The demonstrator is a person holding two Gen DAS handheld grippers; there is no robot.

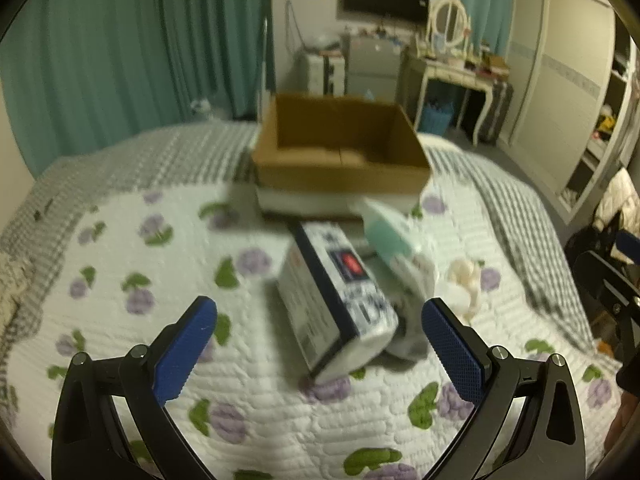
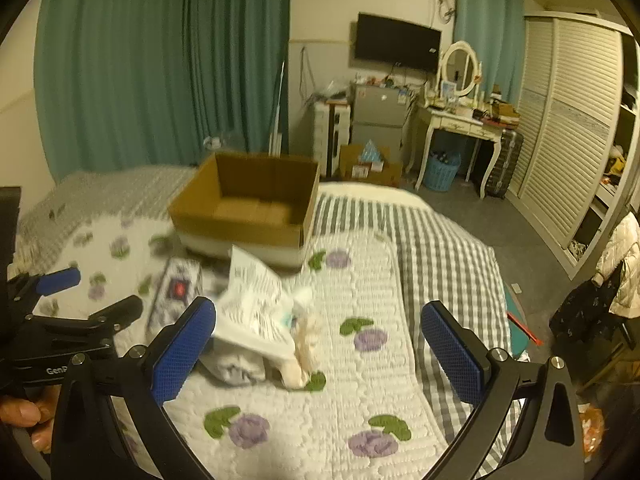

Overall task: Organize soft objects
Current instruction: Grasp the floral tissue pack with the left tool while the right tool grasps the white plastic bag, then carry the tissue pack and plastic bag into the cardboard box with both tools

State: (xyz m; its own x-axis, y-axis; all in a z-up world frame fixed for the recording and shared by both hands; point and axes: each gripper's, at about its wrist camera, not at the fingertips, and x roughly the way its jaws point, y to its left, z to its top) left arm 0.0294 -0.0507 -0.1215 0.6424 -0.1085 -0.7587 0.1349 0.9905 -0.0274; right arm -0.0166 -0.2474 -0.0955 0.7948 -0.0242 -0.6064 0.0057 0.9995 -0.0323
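A blue-and-white tissue pack (image 1: 336, 300) lies on the flowered quilt (image 1: 120, 280), just ahead of my open, empty left gripper (image 1: 320, 340). Beside it lie a mint-and-white soft pack (image 1: 388, 232), a grey-white cloth (image 1: 416, 292) and a cream plush piece (image 1: 466, 280). An open, empty cardboard box (image 1: 340, 144) stands behind them. In the right wrist view the white printed pack (image 2: 256, 300), the cream plush (image 2: 306, 348) and the tissue pack (image 2: 176, 292) lie ahead-left of my open, empty right gripper (image 2: 318, 344). The box (image 2: 248, 204) is farther back.
The left gripper's body (image 2: 60, 320) sits at the left of the right wrist view. A striped blanket (image 2: 440, 248) covers the bed's right side. Beyond the bed are green curtains (image 2: 160, 60), a dressing table (image 2: 460, 120), a fridge (image 2: 378, 116) and a wardrobe (image 2: 568, 128).
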